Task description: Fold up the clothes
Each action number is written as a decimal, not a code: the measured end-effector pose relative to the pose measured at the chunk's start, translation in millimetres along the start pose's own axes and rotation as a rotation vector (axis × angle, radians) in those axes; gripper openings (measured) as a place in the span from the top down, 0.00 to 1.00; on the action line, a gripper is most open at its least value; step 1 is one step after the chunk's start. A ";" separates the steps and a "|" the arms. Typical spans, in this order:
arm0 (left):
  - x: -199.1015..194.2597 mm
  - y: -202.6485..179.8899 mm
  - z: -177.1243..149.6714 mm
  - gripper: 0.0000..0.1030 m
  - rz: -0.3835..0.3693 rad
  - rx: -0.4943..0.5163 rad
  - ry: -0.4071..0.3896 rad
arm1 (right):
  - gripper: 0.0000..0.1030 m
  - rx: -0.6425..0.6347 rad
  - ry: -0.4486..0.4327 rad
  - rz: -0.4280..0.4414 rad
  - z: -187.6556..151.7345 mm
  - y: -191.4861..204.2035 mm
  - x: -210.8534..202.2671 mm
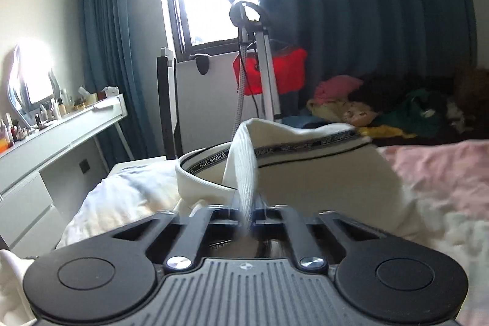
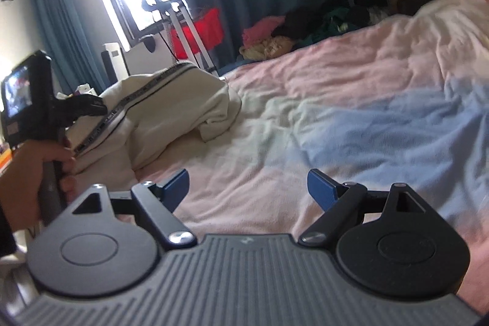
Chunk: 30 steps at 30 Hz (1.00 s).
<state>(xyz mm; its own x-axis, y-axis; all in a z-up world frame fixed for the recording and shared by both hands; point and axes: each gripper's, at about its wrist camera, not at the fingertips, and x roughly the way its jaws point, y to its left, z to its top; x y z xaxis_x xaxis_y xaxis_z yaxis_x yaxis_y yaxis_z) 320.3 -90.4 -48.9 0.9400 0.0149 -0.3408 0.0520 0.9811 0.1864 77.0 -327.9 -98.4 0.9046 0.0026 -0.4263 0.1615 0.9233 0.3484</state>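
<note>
A cream garment (image 1: 321,173) with a black "NOT-SIMPLE" printed band hangs lifted above the bed. My left gripper (image 1: 246,219) is shut on its white woven strap (image 1: 243,170), with the fingers pressed together. In the right wrist view the same garment (image 2: 171,109) is bunched at the left side of the bed, held up by the left gripper (image 2: 88,109) in a hand. My right gripper (image 2: 247,188) is open and empty, blue pads (image 2: 321,188) wide apart, low over the bedcover to the right of the garment.
The bed has a pink, white and blue cover (image 2: 351,112). A pile of other clothes (image 1: 382,109) lies at the far side by the dark teal curtains. A garment steamer stand with a red bag (image 1: 269,72) stands by the window. A dressing table (image 1: 61,124) is at left.
</note>
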 end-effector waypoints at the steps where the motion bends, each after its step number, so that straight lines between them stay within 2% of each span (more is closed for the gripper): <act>1: -15.0 2.8 0.2 0.96 -0.009 0.011 -0.021 | 0.16 -0.010 -0.014 -0.005 1.9 -0.2 -3.2; 3: -46.6 8.1 -0.1 0.97 -0.033 0.034 -0.063 | 0.16 -0.011 -0.034 -0.020 5.2 -1.8 -7.9; 8: -144.6 23.0 -17.2 0.97 -0.166 0.017 -0.112 | 0.16 -0.040 -0.052 -0.042 6.4 -0.8 -14.7; 11: -201.0 28.2 -47.0 0.97 -0.234 0.017 -0.114 | 0.16 -0.062 -0.052 -0.042 3.1 4.0 -18.9; 14: -248.8 32.5 -89.8 0.97 -0.298 -0.030 -0.085 | 0.16 -0.076 -0.051 -0.038 0.0 8.2 -23.1; 16: -263.3 32.7 -110.8 0.97 -0.330 -0.051 -0.051 | 0.16 -0.076 -0.037 -0.021 -2.7 9.1 -25.2; 20: -288.4 32.6 -150.8 0.96 -0.392 -0.089 0.021 | 0.17 -0.014 0.047 0.015 -11.9 4.8 -23.6; 22: -293.0 34.5 -155.0 0.96 -0.401 -0.088 0.025 | 0.17 0.018 0.075 0.012 -15.7 2.9 -22.1; 25: -283.4 40.6 -154.7 0.91 -0.432 -0.138 0.039 | 0.17 0.026 0.083 0.000 -19.2 2.3 -20.5; 28: -267.8 47.5 -152.0 0.78 -0.437 -0.185 0.074 | 0.17 0.071 0.086 -0.009 -21.5 -2.7 -19.4; 30: -257.0 50.9 -148.7 0.53 -0.433 -0.210 0.112 | 0.17 0.136 0.091 0.001 -22.0 -10.4 -17.8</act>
<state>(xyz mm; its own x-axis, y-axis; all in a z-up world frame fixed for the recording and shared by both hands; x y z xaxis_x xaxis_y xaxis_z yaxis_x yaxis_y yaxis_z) 31.2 -15.6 -88.8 0.8043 -0.3938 -0.4450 0.3505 0.9191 -0.1800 50.6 -329.1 -112.8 0.8664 0.0435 -0.4975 0.2187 0.8626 0.4563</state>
